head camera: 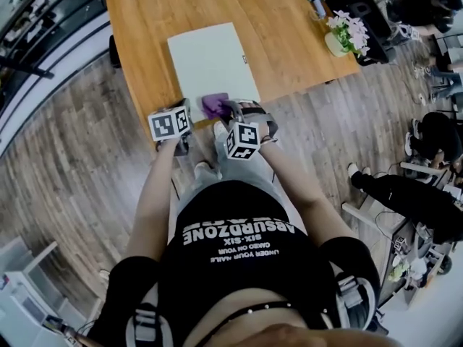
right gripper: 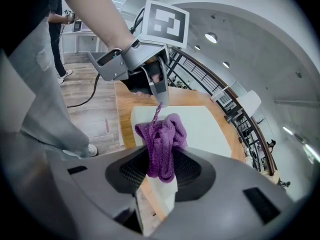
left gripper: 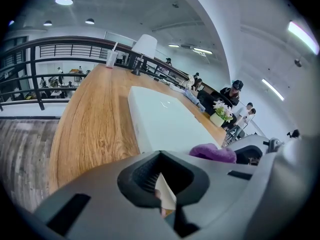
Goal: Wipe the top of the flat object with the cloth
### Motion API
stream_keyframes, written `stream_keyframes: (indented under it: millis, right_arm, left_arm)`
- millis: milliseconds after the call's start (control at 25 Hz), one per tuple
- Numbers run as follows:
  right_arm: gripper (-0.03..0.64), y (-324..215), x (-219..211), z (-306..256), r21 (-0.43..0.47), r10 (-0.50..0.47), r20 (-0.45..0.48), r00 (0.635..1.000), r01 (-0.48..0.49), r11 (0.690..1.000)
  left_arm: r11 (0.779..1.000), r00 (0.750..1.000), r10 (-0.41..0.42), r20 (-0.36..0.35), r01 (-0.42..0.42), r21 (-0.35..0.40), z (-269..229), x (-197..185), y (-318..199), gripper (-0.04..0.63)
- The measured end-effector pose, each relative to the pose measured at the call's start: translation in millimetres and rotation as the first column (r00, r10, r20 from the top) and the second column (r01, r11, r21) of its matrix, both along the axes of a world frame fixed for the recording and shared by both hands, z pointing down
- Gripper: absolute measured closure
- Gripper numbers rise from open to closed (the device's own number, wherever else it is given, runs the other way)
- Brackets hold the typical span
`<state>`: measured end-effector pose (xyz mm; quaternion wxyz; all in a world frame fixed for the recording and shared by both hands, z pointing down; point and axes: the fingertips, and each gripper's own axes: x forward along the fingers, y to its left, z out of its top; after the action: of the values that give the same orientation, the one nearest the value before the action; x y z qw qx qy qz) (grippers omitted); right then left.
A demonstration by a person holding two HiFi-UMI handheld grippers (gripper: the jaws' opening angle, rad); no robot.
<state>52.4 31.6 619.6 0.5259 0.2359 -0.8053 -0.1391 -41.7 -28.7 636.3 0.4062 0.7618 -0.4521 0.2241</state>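
Observation:
A white flat board [head camera: 210, 60] lies on the wooden table [head camera: 282, 27], reaching close to its near edge. A purple knitted cloth [head camera: 215, 105] sits bunched at the board's near end. My right gripper [head camera: 227, 110] is shut on the cloth [right gripper: 161, 144], which bulges out of its jaws over the board [right gripper: 205, 126]. One thin strand runs straight from the bunch to the tip of my left gripper [right gripper: 160, 103], whose fingers are pinched together on it. In the left gripper view the board [left gripper: 165, 119] stretches ahead and the cloth [left gripper: 212, 153] shows to the right of that gripper [left gripper: 162, 196].
A potted flower [head camera: 346, 35] stands near the table's right edge. A white lamp [left gripper: 142, 49] and a cup [left gripper: 111, 59] stand at the far end. A railing [left gripper: 30, 69] runs along the left. People sit to the right [head camera: 434, 136].

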Motion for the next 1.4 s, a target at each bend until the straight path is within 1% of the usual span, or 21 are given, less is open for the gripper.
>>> stream_keyframes:
  millis: [160, 520, 800, 960, 1200, 1280, 1400]
  right_arm:
    - [0.474, 3, 6, 0, 0.001, -0.002, 0.015, 1.0, 0.002, 1.0]
    - [0.474, 2, 30, -1, 0.012, -0.001, -0.018, 1.0, 0.001, 1.0]
    - [0.474, -4, 51, -1, 0.014, 0.028, -0.029, 0.999, -0.027, 1.0]
    - [0.474, -8, 57, -2, 0.016, 0.049, -0.021, 0.999, -0.049, 0.999]
    - [0.473, -12, 55, 1, 0.018, 0.039, -0.029, 0.999, -0.038, 0.999]
    - [0.472, -14, 53, 1, 0.018, 0.037, -0.027, 0.999, -0.036, 0.999]
    - [0.472, -19, 51, 0, 0.022, 0.037, -0.022, 0.999, -0.036, 0.999]
  left_arm:
    - [1.0, 1.0, 0.009, 0.015, -0.01, 0.006, 1, 1, 3, 0.58]
    - [0.999, 0.999, 0.036, 0.032, -0.037, 0.024, 0, 3, 3, 0.58]
    - [1.0, 1.0, 0.024, 0.0, -0.024, 0.006, 0, 2, 3, 0.58]
    - [0.998, 0.997, 0.065, 0.036, -0.066, 0.015, 1, 4, 1, 0.58]
    - [0.987, 0.979, 0.139, 0.146, -0.149, 0.06, 1, 8, 1, 0.58]
    - [0.985, 0.977, 0.147, 0.154, -0.158, 0.062, 1, 7, 1, 0.58]
    - [0.988, 0.983, 0.135, 0.128, -0.142, 0.052, 0, 6, 1, 0.58]
